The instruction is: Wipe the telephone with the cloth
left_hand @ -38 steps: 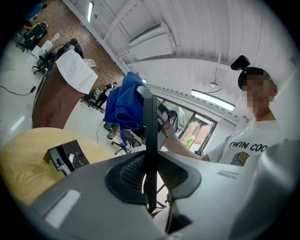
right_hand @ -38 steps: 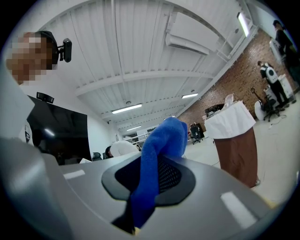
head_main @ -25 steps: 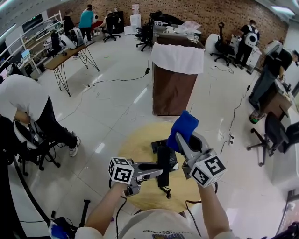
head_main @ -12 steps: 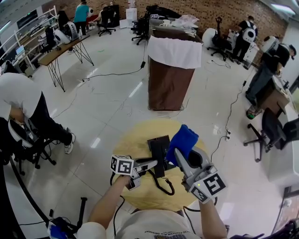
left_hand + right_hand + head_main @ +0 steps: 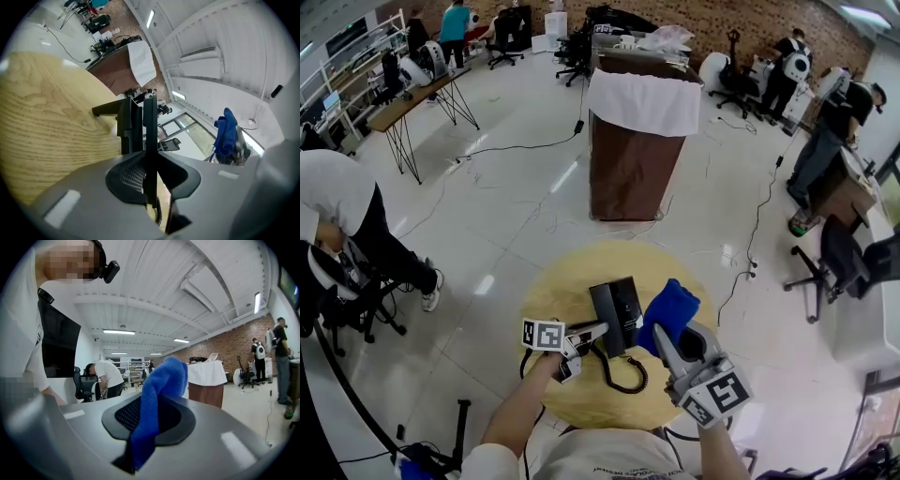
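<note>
A black telephone base point(image 5: 628, 300) sits on the round wooden table point(image 5: 567, 281). Its handset point(image 5: 603, 314) lies along the base's left side, and my left gripper point(image 5: 598, 329) is shut on it; whether it rests in the cradle I cannot tell. In the left gripper view the handset point(image 5: 149, 136) runs edge-on between the jaws of that gripper point(image 5: 150, 157), with the base point(image 5: 124, 124) just beyond. A coiled cord point(image 5: 623, 380) loops toward me. My right gripper point(image 5: 658, 336) is shut on a blue cloth point(image 5: 670, 311) right of the base; the cloth point(image 5: 159, 390) stands up from that gripper point(image 5: 154, 413).
A brown cabinet draped in white point(image 5: 633, 141) stands on the floor beyond the table. A person bends over a chair at the left point(image 5: 337, 206). Cables trail over the floor, and an office chair point(image 5: 853, 272) stands at the right.
Both grippers have come down toward the table. The handset has sunk from above the base to lie along its left side. The cloth has dropped closer to the base's right side.
</note>
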`<control>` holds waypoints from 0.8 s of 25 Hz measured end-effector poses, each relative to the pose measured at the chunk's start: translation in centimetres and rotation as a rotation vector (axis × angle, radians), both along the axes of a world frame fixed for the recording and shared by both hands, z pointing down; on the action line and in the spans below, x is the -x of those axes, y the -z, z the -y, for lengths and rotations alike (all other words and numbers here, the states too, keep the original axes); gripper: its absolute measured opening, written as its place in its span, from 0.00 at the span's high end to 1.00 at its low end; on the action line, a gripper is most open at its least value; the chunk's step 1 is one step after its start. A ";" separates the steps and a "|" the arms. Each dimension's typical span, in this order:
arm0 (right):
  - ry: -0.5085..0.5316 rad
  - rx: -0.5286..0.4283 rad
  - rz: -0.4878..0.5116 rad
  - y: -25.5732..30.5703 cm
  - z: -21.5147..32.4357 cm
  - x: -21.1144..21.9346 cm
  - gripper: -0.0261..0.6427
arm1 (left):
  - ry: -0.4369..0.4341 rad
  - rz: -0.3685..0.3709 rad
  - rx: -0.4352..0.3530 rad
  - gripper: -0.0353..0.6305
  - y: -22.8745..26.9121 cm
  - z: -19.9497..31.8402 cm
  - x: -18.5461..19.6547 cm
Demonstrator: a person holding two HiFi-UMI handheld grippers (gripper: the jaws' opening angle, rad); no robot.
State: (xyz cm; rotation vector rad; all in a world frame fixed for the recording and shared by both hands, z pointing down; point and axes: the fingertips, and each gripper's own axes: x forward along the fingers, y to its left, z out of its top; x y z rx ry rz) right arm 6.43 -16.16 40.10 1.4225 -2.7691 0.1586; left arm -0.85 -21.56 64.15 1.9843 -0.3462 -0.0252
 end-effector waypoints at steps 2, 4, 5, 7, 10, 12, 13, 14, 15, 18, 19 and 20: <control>0.000 0.020 0.003 -0.6 0.2 0.1 0.86 | 0.011 -0.001 0.017 0.86 -0.7 0.3 -0.1; -0.001 0.038 0.006 -1.2 0.2 0.2 0.86 | 0.014 0.005 0.031 0.86 -1.4 0.3 -0.1; -0.001 0.043 0.006 -1.5 0.2 0.2 0.86 | 0.015 0.004 0.037 0.86 -1.6 0.4 -0.2; -0.001 0.049 0.005 -1.8 0.3 0.1 0.86 | 0.025 -0.003 0.046 0.85 -1.9 0.6 -0.2; 0.000 0.056 0.004 -1.9 0.5 0.0 0.86 | 0.041 -0.004 0.055 0.86 -2.2 1.2 -0.1; 0.000 0.061 0.002 -2.1 0.5 0.0 0.86 | 0.040 0.002 0.053 0.86 -2.5 1.4 -0.1; 0.000 0.064 0.001 -2.2 0.5 0.0 0.86 | 0.038 0.004 0.051 0.85 -2.6 1.5 -0.1; 0.000 0.067 0.001 -2.3 0.6 0.0 0.87 | 0.035 0.006 0.048 0.85 -2.6 1.5 -0.1; 0.000 0.069 0.001 -2.3 0.6 -0.1 0.86 | 0.033 0.008 0.046 0.85 -2.6 1.5 -0.2; 0.005 0.072 0.000 -2.5 0.7 0.2 0.86 | 0.034 0.018 0.045 0.85 -2.7 1.5 -0.2; 0.008 0.073 -0.001 -2.6 0.7 0.4 0.86 | 0.036 0.024 0.046 0.85 -2.7 1.4 -0.2; 0.011 0.073 -0.002 -2.6 0.6 0.5 0.86 | 0.039 0.030 0.046 0.85 -2.7 1.4 -0.2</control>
